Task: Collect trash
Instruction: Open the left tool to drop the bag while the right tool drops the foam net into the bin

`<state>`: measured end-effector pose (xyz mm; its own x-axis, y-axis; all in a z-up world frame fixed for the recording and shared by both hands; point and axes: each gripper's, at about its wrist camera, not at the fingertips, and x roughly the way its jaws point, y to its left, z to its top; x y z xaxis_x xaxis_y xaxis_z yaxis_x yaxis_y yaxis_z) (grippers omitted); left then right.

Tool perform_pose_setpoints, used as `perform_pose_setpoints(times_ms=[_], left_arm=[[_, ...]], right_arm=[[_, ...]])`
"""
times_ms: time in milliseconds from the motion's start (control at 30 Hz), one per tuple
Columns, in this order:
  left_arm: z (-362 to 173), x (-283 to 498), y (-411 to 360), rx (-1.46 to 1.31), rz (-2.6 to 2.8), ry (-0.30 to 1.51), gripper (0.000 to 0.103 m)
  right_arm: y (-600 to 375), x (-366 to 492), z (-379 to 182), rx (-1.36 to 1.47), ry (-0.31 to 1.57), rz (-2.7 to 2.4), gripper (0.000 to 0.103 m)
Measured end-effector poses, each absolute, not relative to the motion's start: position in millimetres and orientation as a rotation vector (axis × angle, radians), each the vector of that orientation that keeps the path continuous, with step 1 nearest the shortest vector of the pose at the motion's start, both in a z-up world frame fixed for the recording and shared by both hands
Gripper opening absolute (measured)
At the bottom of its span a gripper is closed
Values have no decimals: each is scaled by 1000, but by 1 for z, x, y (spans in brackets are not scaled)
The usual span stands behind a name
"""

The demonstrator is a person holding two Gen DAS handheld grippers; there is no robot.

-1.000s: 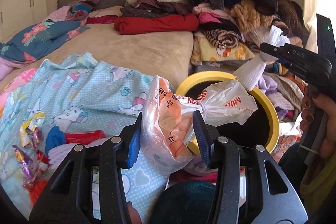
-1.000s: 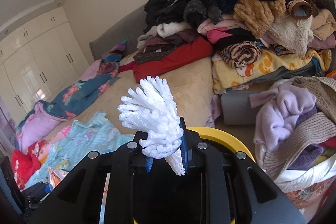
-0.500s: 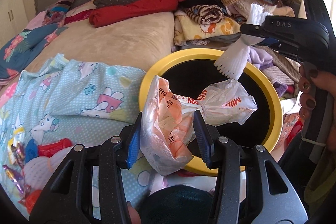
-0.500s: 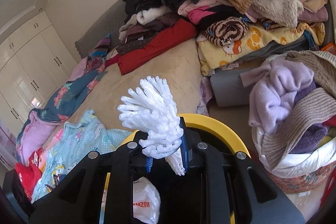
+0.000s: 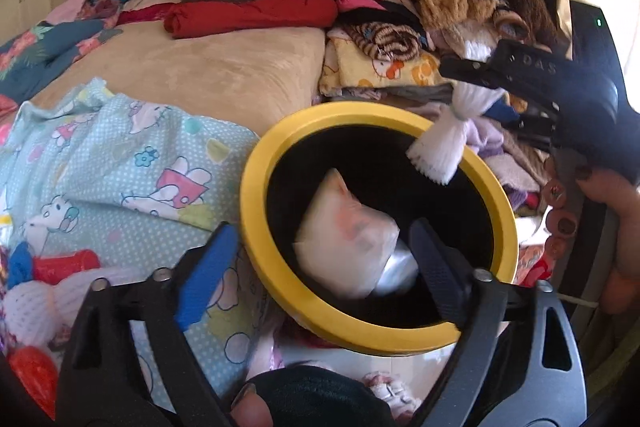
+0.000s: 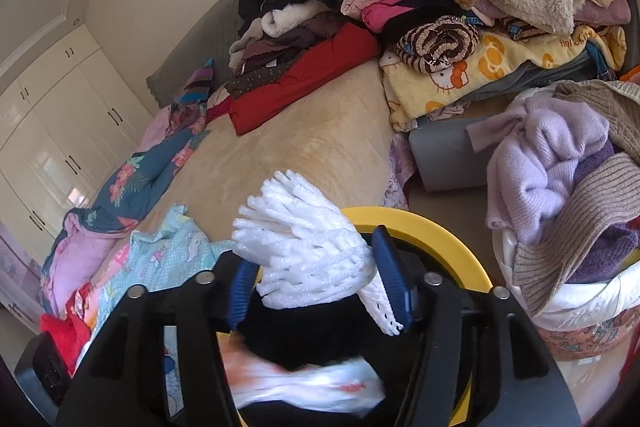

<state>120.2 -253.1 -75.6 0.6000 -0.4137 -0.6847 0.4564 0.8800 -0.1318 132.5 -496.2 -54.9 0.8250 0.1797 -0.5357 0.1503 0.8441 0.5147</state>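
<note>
Judging by the bag seen inside the bin below the spread left gripper, one item is binned; foam net sits between the right gripper's parted jaws, wrappers left.

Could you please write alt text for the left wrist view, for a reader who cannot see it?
A white plastic bag lies inside a yellow-rimmed black bin beyond the left gripper, whose jaws are open. The right gripper holds white foam netting over the rim.
</note>
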Motion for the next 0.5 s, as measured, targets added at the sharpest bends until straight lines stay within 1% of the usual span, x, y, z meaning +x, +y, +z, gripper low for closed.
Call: perform_pose_setpoints(times_ms=[33, 67, 100, 267, 400, 500], left_arm=[[-74, 119, -250, 50, -502, 768, 83], [-71, 118, -244, 33, -493, 754, 91], [-69, 117, -240, 16, -486, 746, 92], [-56, 113, -219, -60, -457, 714, 92], [-44, 111, -197, -94, -412, 663, 92], [-39, 113, -184, -110, -375, 644, 92]], right_arm=[[-496, 132, -54, 574, 609, 17, 60], [-496, 132, -54, 571, 609, 19, 63], [-495, 132, -53, 567, 609, 19, 65], [-484, 128, -45, 561, 587, 52, 71], [-462, 125, -34, 475, 559, 95, 76], [-446, 123, -27, 433, 536, 125, 78]])
